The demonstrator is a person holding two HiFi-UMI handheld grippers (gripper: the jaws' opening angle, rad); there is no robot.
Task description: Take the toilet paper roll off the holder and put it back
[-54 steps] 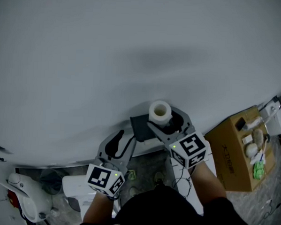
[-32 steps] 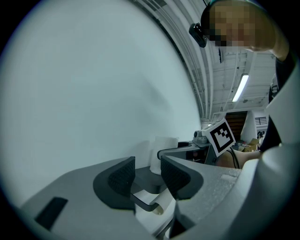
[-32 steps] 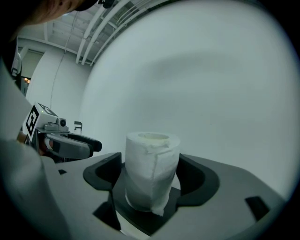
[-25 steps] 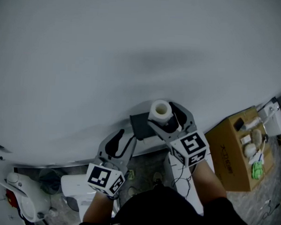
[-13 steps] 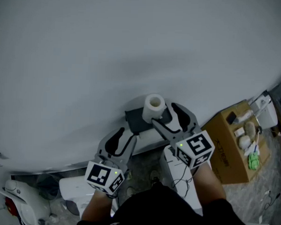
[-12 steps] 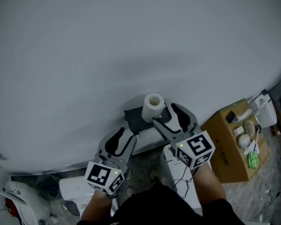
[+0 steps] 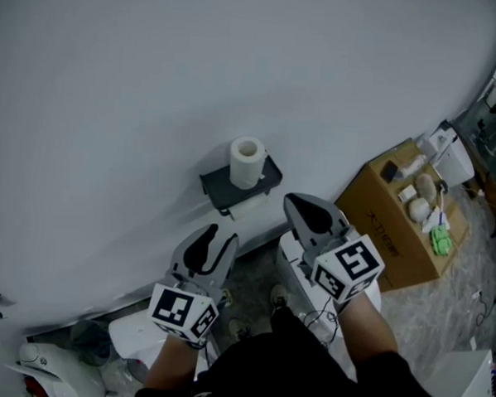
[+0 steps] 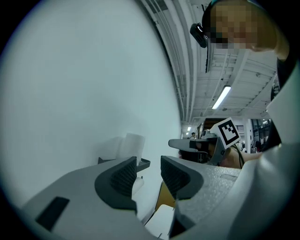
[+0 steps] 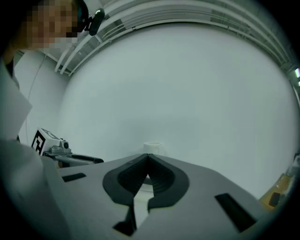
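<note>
The right gripper [image 9: 148, 160] has its dark ribbed jaws pressed together with nothing between them, having just closed. In the head view it sits to the lower right of the dark wall-mounted holder shelf [image 7: 268, 176], apart from it. The left gripper [image 8: 149, 169] has its jaws apart and empty, below and left of the holder and also clear of it. The white toilet paper roll [image 7: 246, 161] stands upright on top of the holder with its hollow core facing up, a full, smooth cylinder against the pale grey wall [image 7: 197, 66]. Under the shelf a pale shape shows, but whether it is a second roll or a hanging sheet cannot be told. In the right gripper view only the roll's top rim peeks over the closed jaws. In the left gripper view the roll is soft and washed out beside the holder's edge. Right of the holder, a brown cardboard box [image 7: 396, 218] holds items too small to identify.
</note>
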